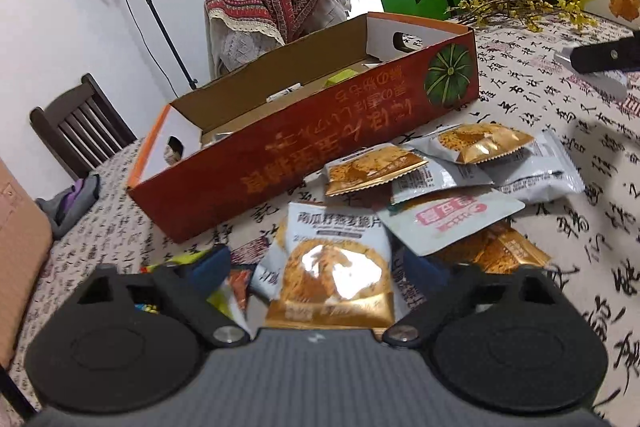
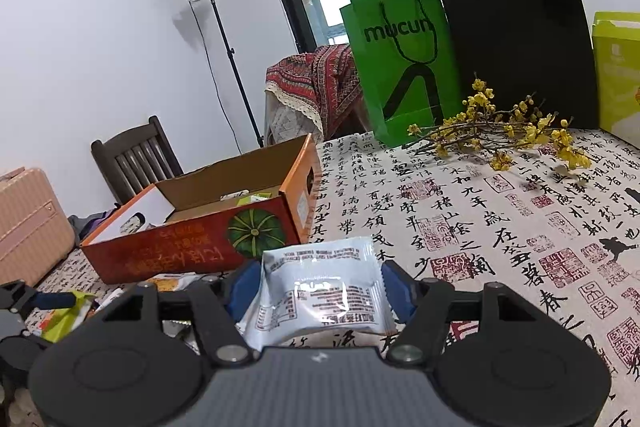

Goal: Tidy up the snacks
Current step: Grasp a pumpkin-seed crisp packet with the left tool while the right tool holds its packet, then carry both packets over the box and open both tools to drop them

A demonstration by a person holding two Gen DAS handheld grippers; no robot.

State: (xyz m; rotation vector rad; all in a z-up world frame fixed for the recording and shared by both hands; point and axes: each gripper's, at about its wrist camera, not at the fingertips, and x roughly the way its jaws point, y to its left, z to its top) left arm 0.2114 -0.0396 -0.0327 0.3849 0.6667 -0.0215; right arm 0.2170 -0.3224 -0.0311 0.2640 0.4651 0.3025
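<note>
Several snack packets (image 1: 420,187) litter the calligraphy-print surface (image 2: 500,227) beside an orange carton (image 1: 304,131); right claw (image 2: 316,291) grips a white packet (image 2: 320,299), left claw (image 1: 316,267) wide, astride a gold packet (image 1: 336,267).

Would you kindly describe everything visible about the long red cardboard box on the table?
The red cardboard box is long, shallow and open-topped, lying flat on the calligraphy-print tablecloth. Its outer side is red-orange with gold lettering, seen upside down, and a green pumpkin picture at one end. The inside is plain brown board; the white end walls have oval handle cut-outs. A few small packets lie inside, mostly hidden. Loose snack packets lie just in front of it; contact is unclear.
</note>
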